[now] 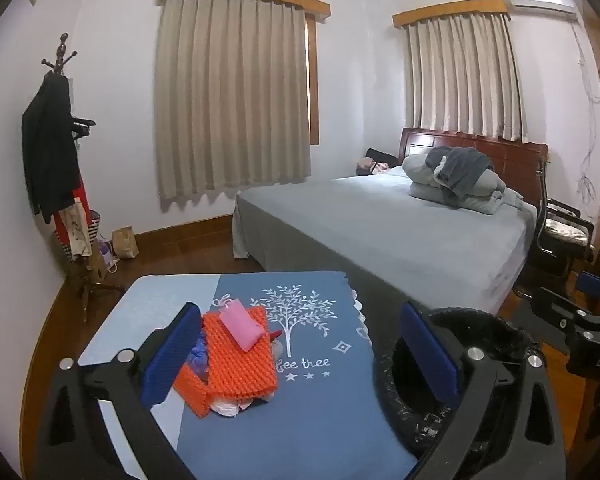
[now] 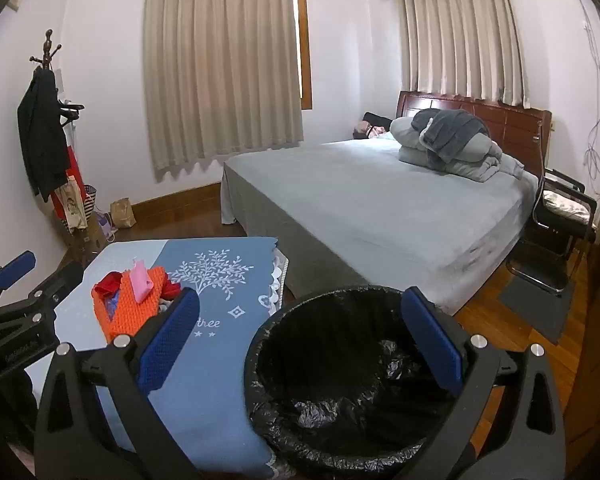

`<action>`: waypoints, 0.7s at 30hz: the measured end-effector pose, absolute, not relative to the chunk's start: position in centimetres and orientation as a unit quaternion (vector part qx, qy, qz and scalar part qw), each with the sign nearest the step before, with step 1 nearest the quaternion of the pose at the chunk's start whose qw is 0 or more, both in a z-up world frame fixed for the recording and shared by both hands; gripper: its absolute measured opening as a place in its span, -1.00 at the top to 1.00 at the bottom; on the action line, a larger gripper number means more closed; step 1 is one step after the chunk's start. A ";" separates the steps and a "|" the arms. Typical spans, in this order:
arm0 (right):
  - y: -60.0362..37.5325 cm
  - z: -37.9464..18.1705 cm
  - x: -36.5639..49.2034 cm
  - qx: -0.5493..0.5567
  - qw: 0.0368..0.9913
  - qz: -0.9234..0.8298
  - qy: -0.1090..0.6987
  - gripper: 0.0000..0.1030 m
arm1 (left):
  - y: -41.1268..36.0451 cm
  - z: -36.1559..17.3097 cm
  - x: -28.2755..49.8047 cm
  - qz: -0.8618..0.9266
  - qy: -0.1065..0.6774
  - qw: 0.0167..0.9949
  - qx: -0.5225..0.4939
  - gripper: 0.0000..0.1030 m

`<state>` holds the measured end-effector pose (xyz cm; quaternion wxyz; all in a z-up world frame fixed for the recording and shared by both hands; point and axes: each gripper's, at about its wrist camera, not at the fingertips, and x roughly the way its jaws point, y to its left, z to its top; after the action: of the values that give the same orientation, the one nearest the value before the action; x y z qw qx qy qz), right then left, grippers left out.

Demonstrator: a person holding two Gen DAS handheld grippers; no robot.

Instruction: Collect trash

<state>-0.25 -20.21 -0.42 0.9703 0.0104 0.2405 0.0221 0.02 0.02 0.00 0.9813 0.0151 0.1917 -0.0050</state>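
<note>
A pile of trash lies on a blue-clothed table (image 1: pixel 312 412): an orange foam net (image 1: pixel 236 364) with a pink packet (image 1: pixel 242 328) on top, purple and white scraps under it. It also shows in the right wrist view (image 2: pixel 128 308). A bin with a black liner (image 2: pixel 340 384) stands right of the table; its rim shows in the left wrist view (image 1: pixel 488 332). My left gripper (image 1: pixel 300 356) is open above the table, its left finger beside the pile. My right gripper (image 2: pixel 300 340) is open and empty over the bin's near rim.
A bed (image 1: pixel 400 232) with folded bedding stands behind the table and bin. A coat rack (image 1: pixel 60 152) with clothes and bags stands at the left wall. A black chair (image 2: pixel 560 232) and a dark mat are at the right on the wood floor.
</note>
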 end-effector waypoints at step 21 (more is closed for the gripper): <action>-20.2 -0.4 -0.3 0.014 0.970 0.022 0.241 -0.91 | 0.7 0.1 0.0 -0.004 0.193 0.981 0.012 -0.88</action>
<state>-0.27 -20.17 -0.40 0.9703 0.0136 0.2406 0.0224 -0.05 0.68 0.14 0.9811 0.0121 0.1930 -0.0037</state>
